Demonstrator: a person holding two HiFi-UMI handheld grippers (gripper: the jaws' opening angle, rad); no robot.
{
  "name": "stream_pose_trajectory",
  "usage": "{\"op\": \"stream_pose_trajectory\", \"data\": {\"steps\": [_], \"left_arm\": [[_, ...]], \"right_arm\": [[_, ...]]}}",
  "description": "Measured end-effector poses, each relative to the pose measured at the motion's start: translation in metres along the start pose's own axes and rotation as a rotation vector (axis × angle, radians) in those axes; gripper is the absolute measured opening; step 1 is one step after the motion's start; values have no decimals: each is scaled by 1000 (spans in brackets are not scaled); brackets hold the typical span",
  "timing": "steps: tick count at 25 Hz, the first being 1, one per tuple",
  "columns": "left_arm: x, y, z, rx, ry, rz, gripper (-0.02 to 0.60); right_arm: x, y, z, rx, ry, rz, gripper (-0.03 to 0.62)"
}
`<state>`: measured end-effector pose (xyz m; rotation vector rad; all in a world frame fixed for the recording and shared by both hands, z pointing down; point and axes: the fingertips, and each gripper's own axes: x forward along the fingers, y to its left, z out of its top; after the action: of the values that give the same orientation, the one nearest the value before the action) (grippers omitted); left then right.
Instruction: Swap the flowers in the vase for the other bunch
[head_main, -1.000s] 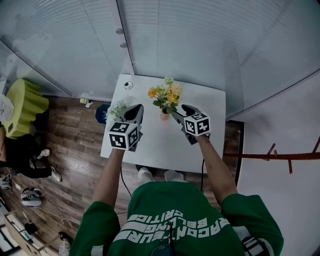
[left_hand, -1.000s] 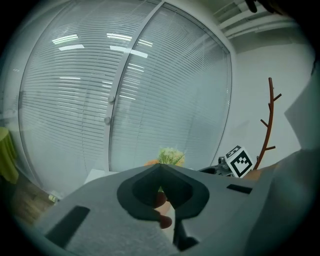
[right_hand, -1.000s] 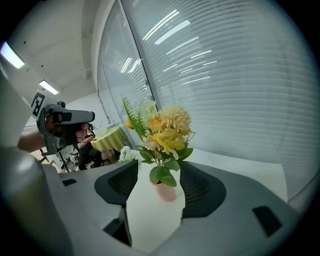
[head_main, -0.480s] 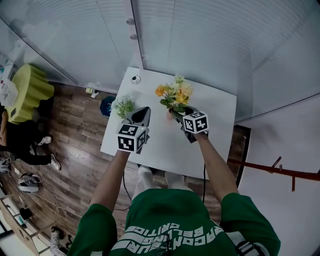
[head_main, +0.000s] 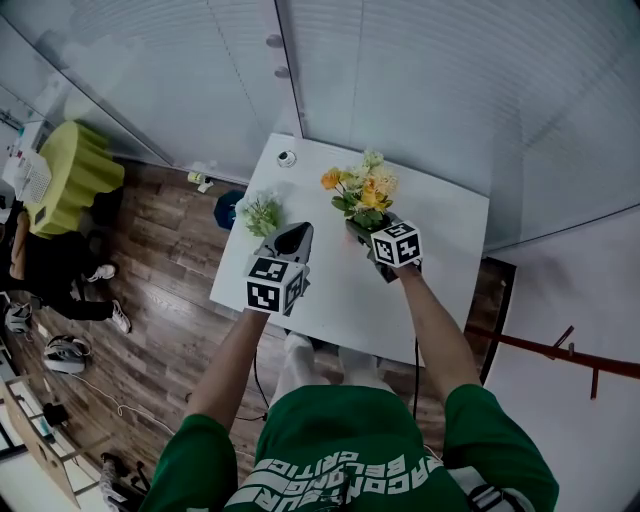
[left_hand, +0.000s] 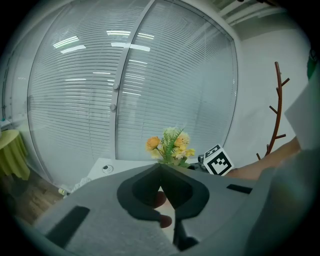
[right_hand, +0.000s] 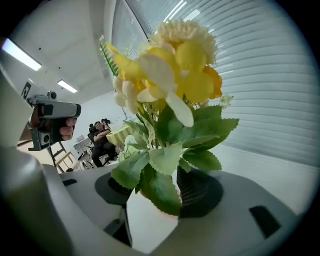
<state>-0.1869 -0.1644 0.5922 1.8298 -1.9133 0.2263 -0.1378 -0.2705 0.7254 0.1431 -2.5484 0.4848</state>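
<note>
The vase (right_hand: 150, 220) stands on the white desk (head_main: 340, 300), toward the side nearest the slatted blinds, and carries the yellow and orange flowers (head_main: 362, 190) with their broad green leaves. The right gripper (head_main: 362, 228) is at the vase on the person's side. In the right gripper view its jaws stand one on each side of the pale body of the vase and appear to pinch it, though leaves hang over the pads and hide part of the contact. The left gripper (head_main: 298, 234) is held above the desk to the left of the vase and apart from it. In the left gripper view its jaws are pressed together at the tips with nothing gripped between them, and the flowers rise just past those tips beside the right gripper's marker cube (left_hand: 217, 161). The other bunch (head_main: 260, 213), pale green and whitish, lies further left of the vase at the desk's left edge, just beyond the left gripper's tips and not touching them. A small round object (head_main: 287, 158) sits left of the vase, near the desk's corner by the blinds.
</note>
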Motion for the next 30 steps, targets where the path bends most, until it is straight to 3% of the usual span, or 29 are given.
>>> {"op": "stream_pose_trajectory", "data": {"steps": [2,6,10,22,30], "left_arm": [[0,-2,0,-18,-4,1,0],[1,-3,-1,-35,-6,3,0],[0,5,-5,-39,-2,7,0],[-2,10,-5,-47,-20,2,0],[-6,9,22,-56,-66,-30,0]], "right_arm": [[-1,0,2,-16,0,-14,229],[-4,-8,8,-61,17,-100,127],[1,-13,8,-103,18,-178,74],[-14,-4,15,-147,-28,-227,54],[-40,17,57,-148,-105,-239,54]]}}
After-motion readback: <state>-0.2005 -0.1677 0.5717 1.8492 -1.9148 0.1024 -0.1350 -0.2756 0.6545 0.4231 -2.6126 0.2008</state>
